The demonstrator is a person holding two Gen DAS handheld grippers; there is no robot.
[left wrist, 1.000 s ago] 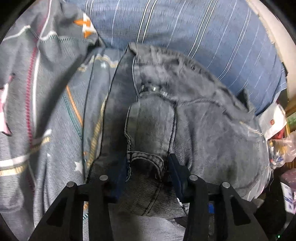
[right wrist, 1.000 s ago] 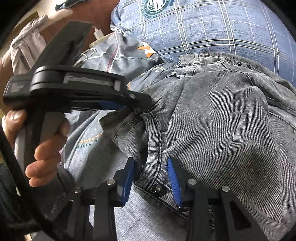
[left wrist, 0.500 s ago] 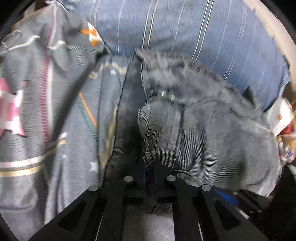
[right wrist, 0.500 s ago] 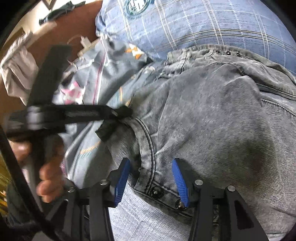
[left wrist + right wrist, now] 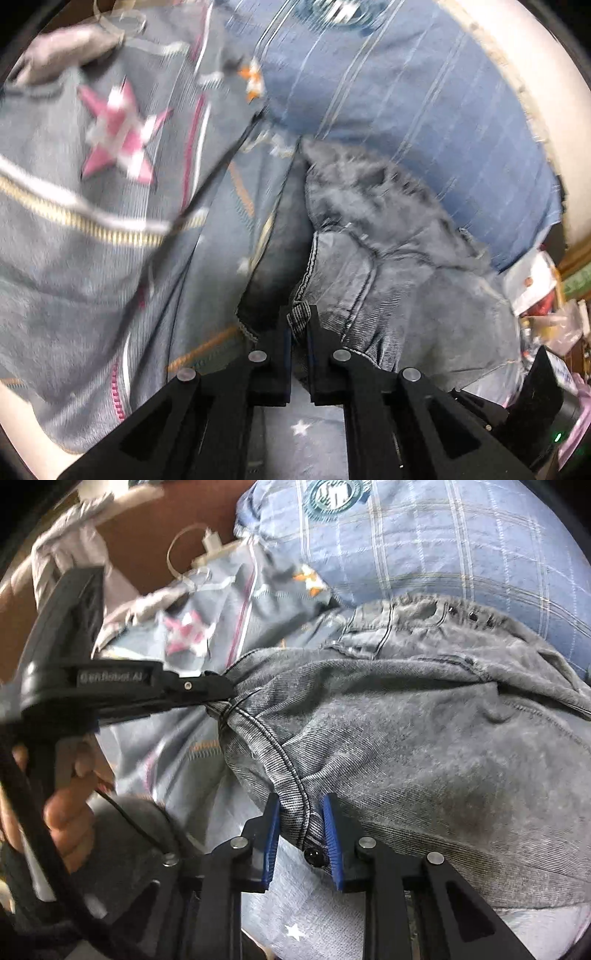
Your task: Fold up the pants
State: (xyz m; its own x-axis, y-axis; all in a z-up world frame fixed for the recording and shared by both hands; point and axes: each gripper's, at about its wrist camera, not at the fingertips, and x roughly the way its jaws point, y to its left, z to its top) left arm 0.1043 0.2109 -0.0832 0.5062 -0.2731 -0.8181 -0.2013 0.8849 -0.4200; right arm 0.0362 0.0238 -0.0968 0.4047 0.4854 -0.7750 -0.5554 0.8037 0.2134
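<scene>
Two tools on the grey pants (image 5: 424, 760), bunched on the bed: our left tool (image 5: 299, 325) is pinching the waistband edge. Our right tool (image 5: 301, 823) has just been closing around the buttoned hem, probably so we can lift both corners together.

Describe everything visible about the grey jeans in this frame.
The grey jeans are washed, faded denim with stitched seams, dark rivets along the waistband and a dark button at the near edge. They lie bunched and rumpled on star-patterned bedding, their far edge against a blue plaid pillow. The left gripper is clamped on a seamed corner. The right gripper has been closing on the hem beside the button, blue pads against the cloth.
</scene>
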